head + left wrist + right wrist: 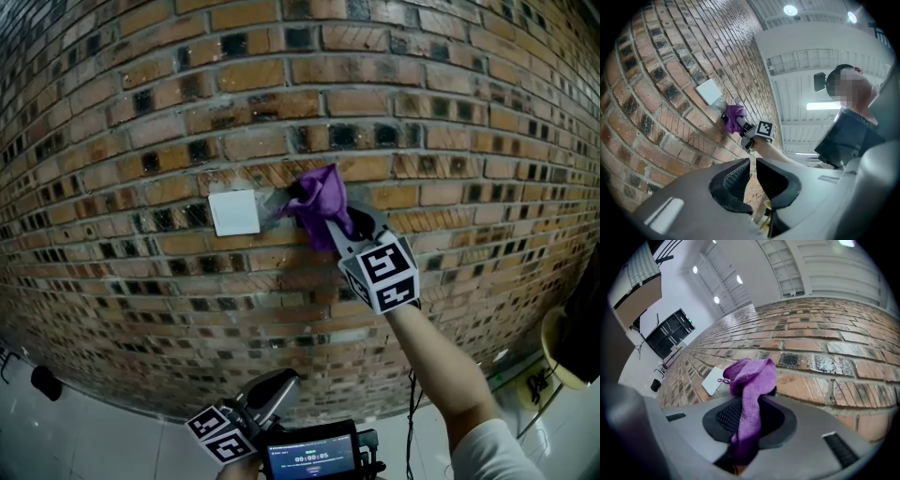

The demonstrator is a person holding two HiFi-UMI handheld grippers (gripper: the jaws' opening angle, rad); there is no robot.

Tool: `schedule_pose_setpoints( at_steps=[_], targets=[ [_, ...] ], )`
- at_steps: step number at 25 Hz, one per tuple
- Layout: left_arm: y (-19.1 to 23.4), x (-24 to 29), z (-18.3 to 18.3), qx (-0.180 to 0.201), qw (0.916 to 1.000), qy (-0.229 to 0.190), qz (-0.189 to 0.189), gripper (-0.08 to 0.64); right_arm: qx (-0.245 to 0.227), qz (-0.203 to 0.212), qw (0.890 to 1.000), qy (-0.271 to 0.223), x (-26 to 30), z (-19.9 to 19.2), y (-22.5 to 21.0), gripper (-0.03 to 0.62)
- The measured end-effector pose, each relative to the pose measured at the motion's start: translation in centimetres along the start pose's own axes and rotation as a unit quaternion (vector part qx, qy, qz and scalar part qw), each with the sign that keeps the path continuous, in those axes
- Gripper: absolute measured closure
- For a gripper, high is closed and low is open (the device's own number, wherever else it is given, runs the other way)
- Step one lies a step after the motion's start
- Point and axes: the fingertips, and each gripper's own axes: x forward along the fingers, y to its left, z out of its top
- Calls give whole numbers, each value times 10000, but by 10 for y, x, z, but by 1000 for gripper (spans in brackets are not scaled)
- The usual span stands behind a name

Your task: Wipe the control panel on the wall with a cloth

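Note:
A white square control panel [233,213] is mounted on the brick wall [141,112]. Just right of it, my right gripper [319,214] is shut on a purple cloth [319,199] held against the bricks, close to the panel's right edge but apart from it. In the right gripper view the cloth [751,394] hangs between the jaws, with the panel [714,379] to its left. My left gripper [281,389] is low, well below the panel, jaws nearly together with nothing between them [752,176]. The left gripper view shows the panel [709,91] and the cloth [733,117].
The brick wall fills most of the head view. A person's arm [450,375] reaches up from the lower right. A small screen [311,459] sits at the bottom edge. A dark object [45,381] lies on the grey floor at lower left.

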Motion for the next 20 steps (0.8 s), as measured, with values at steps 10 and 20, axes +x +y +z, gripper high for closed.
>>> schedule_pose_setpoints(
  at_steps=[10, 20],
  targets=[
    [-4, 3, -2, -34, 9999, 66, -93, 529, -14, -441, 9989, 175, -24, -14, -31, 506],
    [-7, 1, -4, -55, 9998, 111, -149, 529, 83, -1017, 9947, 86, -51, -6, -57, 508]
  ],
)
